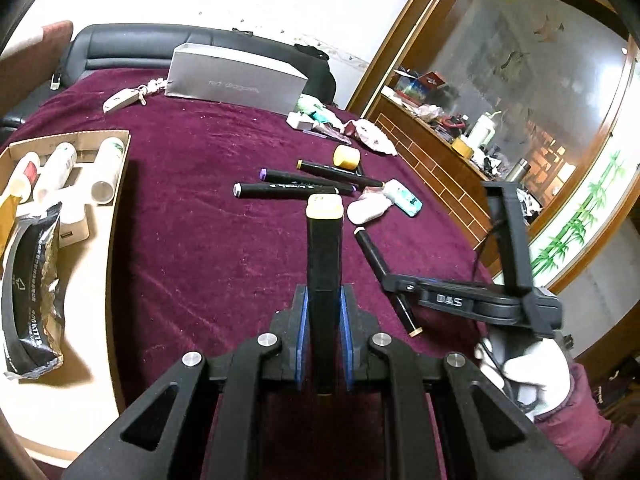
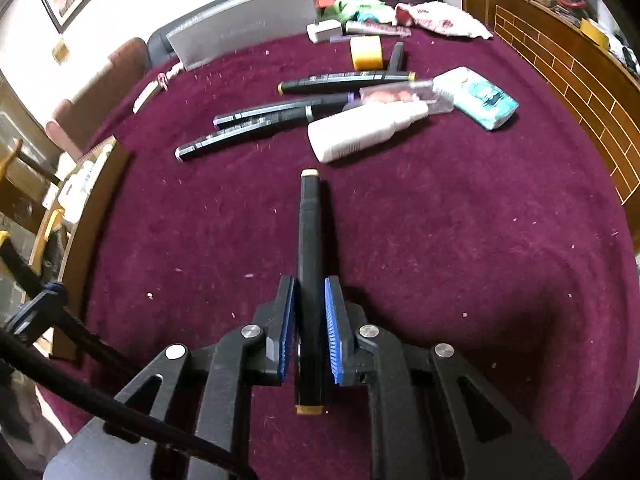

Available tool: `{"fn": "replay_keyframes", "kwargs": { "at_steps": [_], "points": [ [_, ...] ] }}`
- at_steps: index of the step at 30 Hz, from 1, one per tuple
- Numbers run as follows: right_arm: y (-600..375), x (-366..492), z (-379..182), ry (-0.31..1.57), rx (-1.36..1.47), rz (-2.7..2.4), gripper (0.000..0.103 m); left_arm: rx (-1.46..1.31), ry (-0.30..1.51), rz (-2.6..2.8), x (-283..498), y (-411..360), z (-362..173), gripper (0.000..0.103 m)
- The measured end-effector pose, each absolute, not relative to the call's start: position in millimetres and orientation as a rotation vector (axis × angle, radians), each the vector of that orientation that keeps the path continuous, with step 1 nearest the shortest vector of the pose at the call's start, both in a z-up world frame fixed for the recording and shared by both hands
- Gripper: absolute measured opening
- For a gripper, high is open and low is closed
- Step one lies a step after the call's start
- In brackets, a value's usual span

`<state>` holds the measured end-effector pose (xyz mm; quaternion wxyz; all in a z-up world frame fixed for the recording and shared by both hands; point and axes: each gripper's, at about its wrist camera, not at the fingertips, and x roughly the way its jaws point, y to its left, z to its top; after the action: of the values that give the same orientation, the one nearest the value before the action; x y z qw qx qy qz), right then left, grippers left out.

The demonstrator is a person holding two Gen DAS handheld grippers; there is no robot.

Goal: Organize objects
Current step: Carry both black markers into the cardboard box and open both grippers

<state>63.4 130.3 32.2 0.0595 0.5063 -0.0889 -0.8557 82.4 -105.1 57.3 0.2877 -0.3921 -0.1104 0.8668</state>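
My left gripper [image 1: 324, 300] is shut on a black marker with a cream cap [image 1: 324, 240], pointing forward above the maroon cloth. My right gripper [image 2: 310, 292] is shut on another black marker with a tan end [image 2: 309, 240]; it also shows in the left wrist view [image 1: 384, 280], held by a white-gloved hand [image 1: 524, 376]. Three more black markers [image 1: 288, 188] [image 2: 260, 122] lie in a loose row further away on the cloth. A cardboard tray [image 1: 116, 168] at the left holds white tubes [image 1: 56, 168] and a black packet [image 1: 32, 292].
A white bottle [image 2: 360, 132], a teal tissue pack [image 2: 480, 96], a clear tube [image 2: 400, 94] and a yellow tape roll [image 2: 366, 53] lie near the markers. A grey box [image 1: 236, 76] and keys [image 1: 124, 96] are at the far side. A wooden cabinet [image 1: 432, 160] stands right.
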Motion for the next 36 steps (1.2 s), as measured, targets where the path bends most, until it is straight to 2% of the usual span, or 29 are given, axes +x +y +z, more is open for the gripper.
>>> {"fn": "replay_keyframes", "kwargs": {
  "at_steps": [8, 17, 22, 30, 36],
  "points": [
    [114.7, 46.1, 27.9, -0.108, 1.529, -2.673, 0.013, -1.034, -0.321, 2.326, 80.8, -107.1, 54.4, 0.011],
    [116.2, 68.1, 49.8, -0.296, 1.376, -2.613, 0.012, -0.903, -0.391, 2.337, 91.5, -128.7, 70.8, 0.011],
    [102.1, 78.1, 73.5, -0.33, 1.275, -2.576, 0.013, -0.816, -0.409, 2.397, 103.9, -153.1, 89.2, 0.011],
    [55.2, 79.2, 103.7, -0.338, 1.175, -2.448, 0.013, -0.729, -0.436, 2.591, 123.8, -228.1, 117.2, 0.012],
    [-2.9, 64.5, 103.5, -0.375, 1.183, -2.269, 0.013, -0.772, -0.433, 2.752, 131.0, -289.9, 114.7, 0.012]
  ]
}}
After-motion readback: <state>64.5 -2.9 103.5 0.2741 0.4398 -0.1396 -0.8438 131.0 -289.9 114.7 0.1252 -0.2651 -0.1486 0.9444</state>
